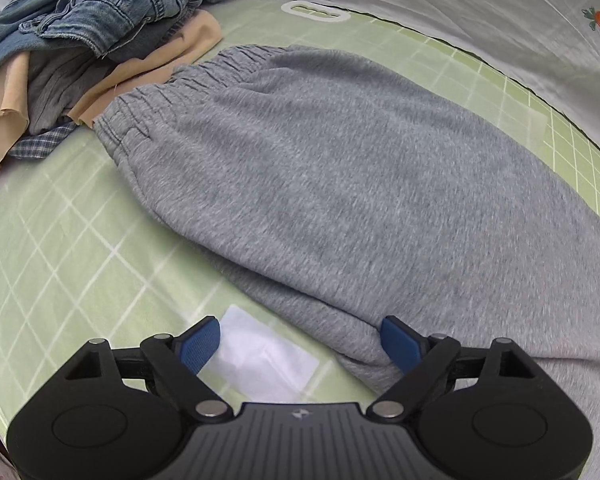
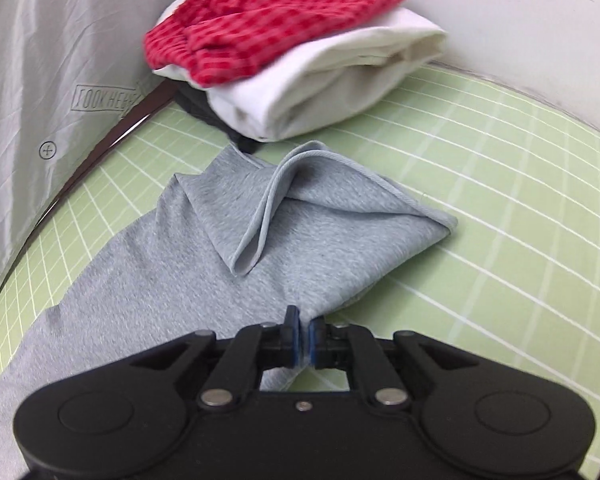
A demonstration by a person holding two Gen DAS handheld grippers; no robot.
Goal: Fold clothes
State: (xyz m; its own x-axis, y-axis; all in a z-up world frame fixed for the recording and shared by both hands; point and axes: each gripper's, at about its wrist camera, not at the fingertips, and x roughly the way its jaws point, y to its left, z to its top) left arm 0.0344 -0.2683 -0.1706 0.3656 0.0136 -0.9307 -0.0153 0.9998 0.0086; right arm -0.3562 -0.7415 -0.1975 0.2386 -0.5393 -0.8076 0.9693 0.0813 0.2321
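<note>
Sweatpants (image 1: pixel 340 184): right gripper (image 2: pixel 304 336) pinches the leg hem, left gripper (image 1: pixel 300 344) gapes empty; grab first, then fold evenly.

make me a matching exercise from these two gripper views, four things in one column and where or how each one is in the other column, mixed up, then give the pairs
Things:
1. left gripper
2. right gripper
3. red checked cloth
4. denim garment

States or places:
A. on top of a folded white cloth
B. jaws shut, pinching the grey sweatpants
C. jaws open at the sweatpants' near edge
D. heaped on an unfolded pile beside the waistband

Pairs: 1-C, 2-B, 3-A, 4-D
</note>
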